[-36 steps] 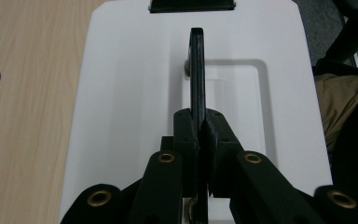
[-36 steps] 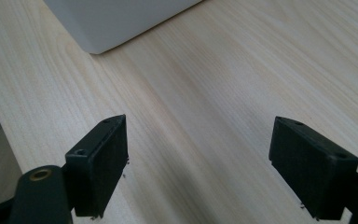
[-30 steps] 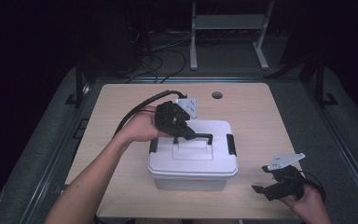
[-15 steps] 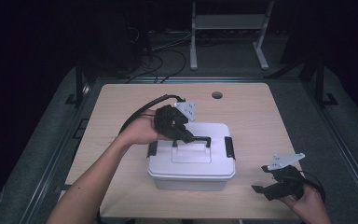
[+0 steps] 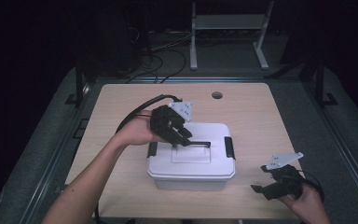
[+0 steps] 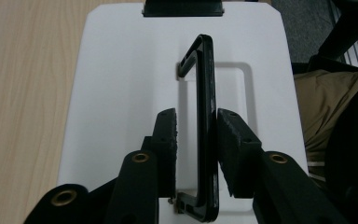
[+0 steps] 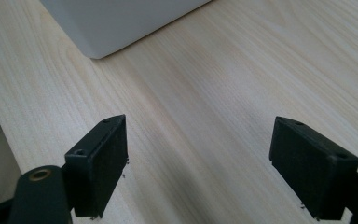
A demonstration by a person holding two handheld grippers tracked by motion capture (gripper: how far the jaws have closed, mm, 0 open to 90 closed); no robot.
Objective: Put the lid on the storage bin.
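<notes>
The left hand-held gripper (image 6: 196, 135) pinched the raised black handle (image 6: 204, 84) of the white box (image 5: 192, 156) at mid-desk (image 5: 121, 102). The right hand-held gripper (image 7: 200, 163) hung wide open and empty over bare wood, near right of the box.

This looks like a lab or recording studio set up for capturing manipulation work, not a home. A single light wooden table (image 5: 251, 112) with a round cable hole (image 5: 217, 95) stands alone in a dark room, lit from above while everything around it falls into black. It rests on grey carpeted floor (image 5: 42, 154), with dark metal rails (image 5: 77, 86) running along both sides. Behind it, loose black cables (image 5: 161, 51) lie across the floor beside a white metal stand (image 5: 226, 23). Hand-held tongs (image 5: 265, 189) carrying a cable and a grey marker plate (image 5: 284, 159) also suggest instrumented data collection.
</notes>
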